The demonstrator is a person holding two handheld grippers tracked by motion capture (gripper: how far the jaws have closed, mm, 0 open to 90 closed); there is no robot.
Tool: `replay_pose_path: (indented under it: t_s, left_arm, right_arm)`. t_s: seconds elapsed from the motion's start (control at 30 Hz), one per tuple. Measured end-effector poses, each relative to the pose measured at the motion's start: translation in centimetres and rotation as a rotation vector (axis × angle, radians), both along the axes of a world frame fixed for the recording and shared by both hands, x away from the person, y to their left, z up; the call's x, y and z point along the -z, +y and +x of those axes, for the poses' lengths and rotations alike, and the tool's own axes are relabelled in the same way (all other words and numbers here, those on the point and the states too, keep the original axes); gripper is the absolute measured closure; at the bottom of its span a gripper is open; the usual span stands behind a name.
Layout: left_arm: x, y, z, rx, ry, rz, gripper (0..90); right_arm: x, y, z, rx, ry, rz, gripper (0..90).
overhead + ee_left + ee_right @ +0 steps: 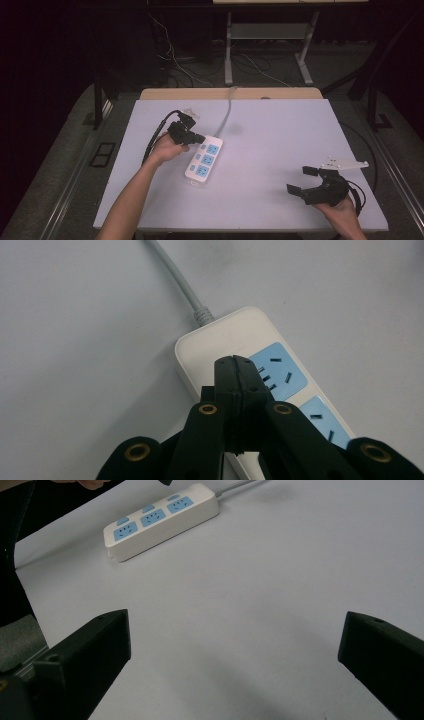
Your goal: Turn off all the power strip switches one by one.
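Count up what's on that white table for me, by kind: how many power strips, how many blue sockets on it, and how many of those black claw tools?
Power strip: 1
Blue sockets on it: 3, e.g.
Black grippers: 2, the left gripper shut with its tips over the strip, the right gripper open and apart from it
Total: 6

White power strip [204,160], blue sockets [208,160]

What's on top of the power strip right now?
The shut left tool sits over the power strip near its cable end. Contact is hidden beneath the tips.
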State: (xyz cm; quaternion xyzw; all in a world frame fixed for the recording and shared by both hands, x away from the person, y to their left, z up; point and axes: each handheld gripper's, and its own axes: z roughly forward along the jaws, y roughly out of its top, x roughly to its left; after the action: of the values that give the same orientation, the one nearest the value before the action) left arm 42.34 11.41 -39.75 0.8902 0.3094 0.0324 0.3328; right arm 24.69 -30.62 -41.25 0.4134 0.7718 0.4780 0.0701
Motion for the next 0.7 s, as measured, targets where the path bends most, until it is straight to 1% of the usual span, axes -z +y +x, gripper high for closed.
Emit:
replay_pose_path:
  t_s: [0.13, 0.23, 0.33, 0.6, 0.67, 0.7]
  left_arm:
    - [0.20, -0.09, 0.12, 0.002, 0.006, -0.001, 88.9]
    - [0.40, -0.25, 0.16, 0.010, 0.008, 0.009, 88.9]
    - [0.55, -0.37, 0.20, 0.012, 0.011, 0.006, 88.9]
    - [0.85, -0.72, 0.20, 0.018, 0.016, 0.016, 88.9]
    - [0.95, -0.76, 0.20, 0.021, 0.017, 0.026, 88.9]
    - [1.03, -0.80, 0.18, 0.026, 0.020, 0.039, 88.9]
  right_arm:
    - [0.02, 0.00, 0.03, -0.001, -0.001, -0.001, 0.4]
    - [0.02, 0.03, 0.02, -0.001, 0.001, -0.002, 0.4]
    - [0.03, 0.03, 0.04, -0.001, 0.002, -0.004, 0.4]
    - [0.03, 0.05, 0.06, -0.004, 0.000, -0.005, 0.4]
    - [0.02, 0.03, 0.05, -0.003, -0.001, -0.004, 0.4]
    - [0.01, 0.03, 0.03, -0.001, -0.001, -0.002, 0.4]
